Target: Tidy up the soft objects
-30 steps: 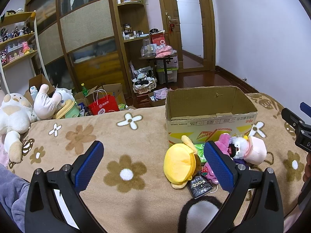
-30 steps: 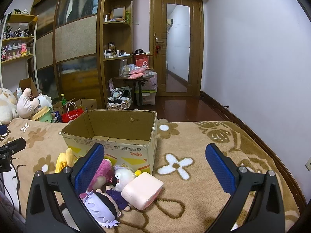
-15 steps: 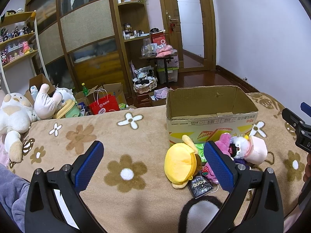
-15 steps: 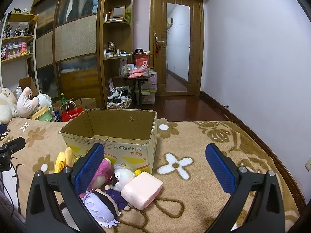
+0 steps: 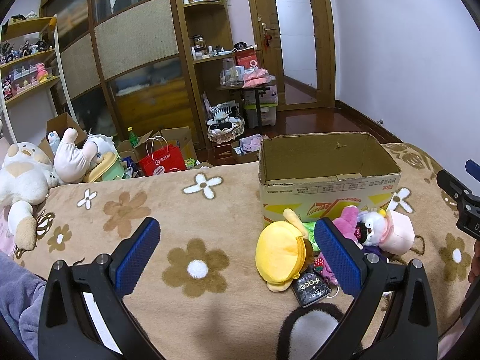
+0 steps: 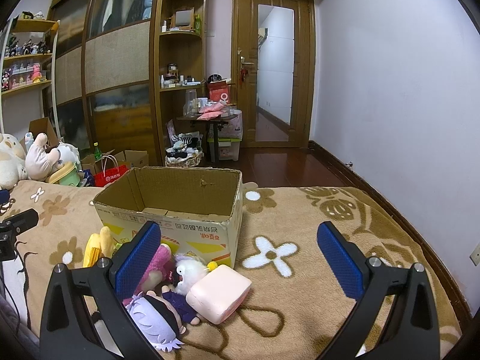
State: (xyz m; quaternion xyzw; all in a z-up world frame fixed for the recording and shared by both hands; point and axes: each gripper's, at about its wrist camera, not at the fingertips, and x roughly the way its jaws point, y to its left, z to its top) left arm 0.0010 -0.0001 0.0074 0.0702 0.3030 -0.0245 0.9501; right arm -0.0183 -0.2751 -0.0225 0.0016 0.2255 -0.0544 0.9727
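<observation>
An open cardboard box (image 5: 327, 180) stands on the brown flowered blanket (image 5: 180, 210); it also shows in the right wrist view (image 6: 180, 207). A pile of soft toys lies in front of it: a yellow plush (image 5: 280, 253), a pink plush (image 5: 348, 219), a white plush with a pink block (image 5: 396, 234), a purple-haired doll (image 6: 153, 318). My left gripper (image 5: 237, 252) is open and empty, above the blanket left of the pile. My right gripper (image 6: 240, 261) is open and empty, right of the pile, its left finger over the pink plush (image 6: 156, 267).
Large plush toys (image 5: 27, 177) lie at the blanket's far left. A red shopping bag (image 5: 162, 162), boxes and a basket stand on the floor beyond the bed. Wardrobe and shelves are behind. A black sachet (image 5: 312, 288) lies beside the yellow plush.
</observation>
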